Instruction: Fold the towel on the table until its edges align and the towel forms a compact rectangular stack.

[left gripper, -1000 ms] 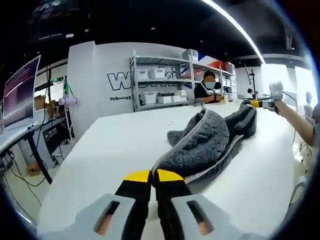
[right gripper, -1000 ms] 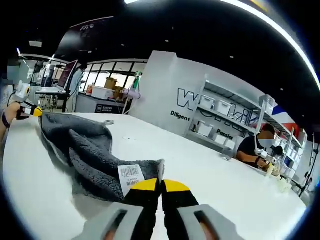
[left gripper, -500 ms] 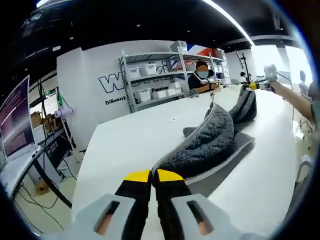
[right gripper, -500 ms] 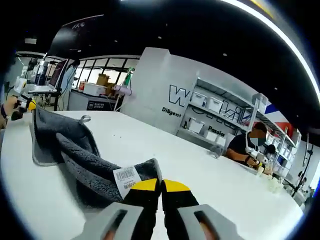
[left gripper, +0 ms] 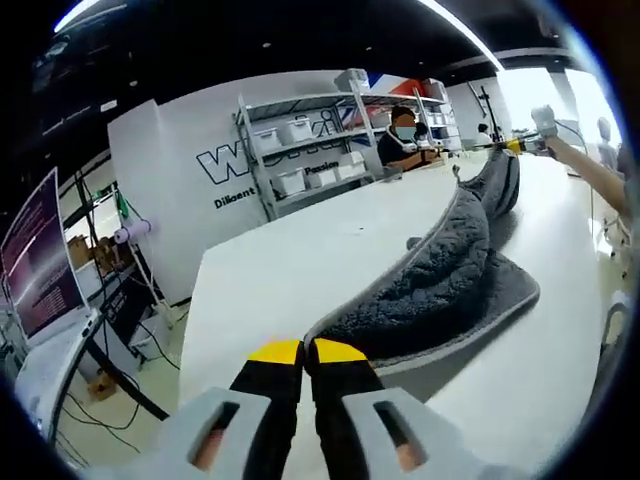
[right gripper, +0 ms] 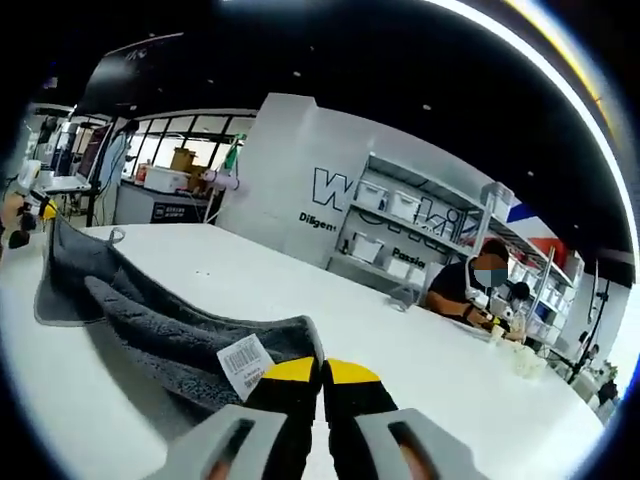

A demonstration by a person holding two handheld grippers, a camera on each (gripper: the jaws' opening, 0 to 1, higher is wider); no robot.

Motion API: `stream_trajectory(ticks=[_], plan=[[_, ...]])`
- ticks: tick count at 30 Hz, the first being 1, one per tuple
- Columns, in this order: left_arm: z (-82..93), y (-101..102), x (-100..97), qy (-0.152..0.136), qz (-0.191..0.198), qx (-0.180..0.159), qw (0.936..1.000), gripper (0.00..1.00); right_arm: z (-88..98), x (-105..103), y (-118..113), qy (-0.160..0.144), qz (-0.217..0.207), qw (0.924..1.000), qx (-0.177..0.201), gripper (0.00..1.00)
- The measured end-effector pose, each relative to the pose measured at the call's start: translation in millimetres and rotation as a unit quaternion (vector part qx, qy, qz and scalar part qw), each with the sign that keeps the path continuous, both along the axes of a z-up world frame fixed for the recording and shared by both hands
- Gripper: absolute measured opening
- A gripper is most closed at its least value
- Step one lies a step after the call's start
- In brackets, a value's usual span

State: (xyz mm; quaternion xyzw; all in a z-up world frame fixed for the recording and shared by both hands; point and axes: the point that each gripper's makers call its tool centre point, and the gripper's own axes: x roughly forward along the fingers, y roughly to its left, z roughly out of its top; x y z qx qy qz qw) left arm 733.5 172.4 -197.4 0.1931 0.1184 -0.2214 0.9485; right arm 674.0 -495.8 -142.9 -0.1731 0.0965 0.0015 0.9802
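Observation:
A dark grey fluffy towel [left gripper: 440, 280] with a paler border stretches across the white table [left gripper: 290, 270], held up between the two grippers. My left gripper [left gripper: 305, 352] is shut on one corner of it, yellow tips pressed together. In the left gripper view the other gripper [left gripper: 520, 146] holds the far end at the upper right. In the right gripper view the towel [right gripper: 150, 320] runs leftward, a white barcode label [right gripper: 243, 361] near the pinched corner. My right gripper [right gripper: 320, 372] is shut on that corner. The other gripper [right gripper: 35, 212] holds the far left end.
A person [right gripper: 470, 295] sits at the table's far side by metal shelves [left gripper: 300, 150] with white bins against a lettered wall. A monitor [left gripper: 40, 270] and desks stand beyond the table edge. A hand and sleeve [left gripper: 600, 180] show at the right.
Both grippers have moved apart, drawing the towel out longer and straighter across the table. Both views have shifted with the hands; each grip stays on its corner.

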Motion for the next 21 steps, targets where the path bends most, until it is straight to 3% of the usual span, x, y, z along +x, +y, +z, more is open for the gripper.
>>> stream_trajectory(ticks=[9, 21], plan=[[16.6, 1.2, -5.1, -0.034, 0.001, 0.014, 0.9993, 0.04, 4.9, -11.1, -13.5, -0.018, -0.015, 0.9994, 0.023, 0.03], [68.0, 9.9, -15.5, -0.116, 0.023, 0.029, 0.9925, 0.04, 50.1, -24.2, -7.4, -0.073, -0.005, 0.9972, 0.017, 0.03]])
